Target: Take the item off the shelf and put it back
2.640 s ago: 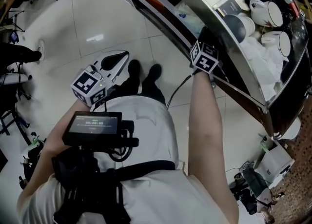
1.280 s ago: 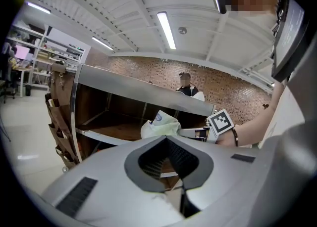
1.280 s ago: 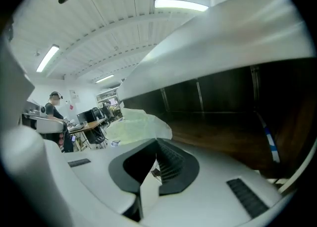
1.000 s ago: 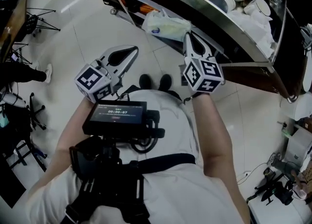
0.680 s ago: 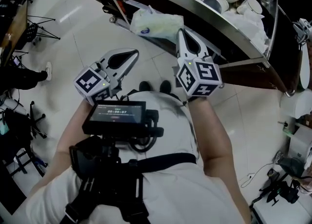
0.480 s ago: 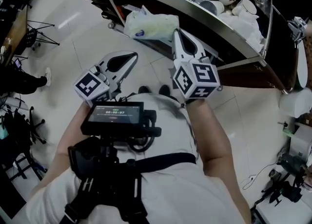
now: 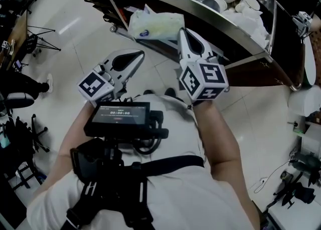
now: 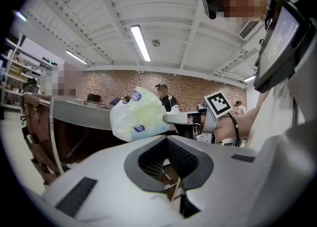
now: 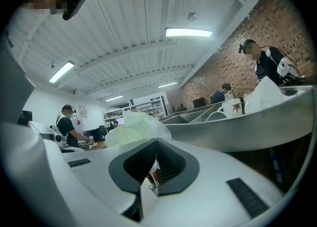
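The right tool (image 7: 181,32) pinches the plastic bag (image 7: 155,23), lifted off the shelf (image 7: 225,29). The left tool (image 7: 139,53) is closed and empty. Returning it remains.

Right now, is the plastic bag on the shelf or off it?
Off: the right hand-held gripper holds the plastic bag clear of the shelf.

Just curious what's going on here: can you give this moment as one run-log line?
right hand-held gripper: shut on pale green plastic bag | left hand-held gripper: shut, empty
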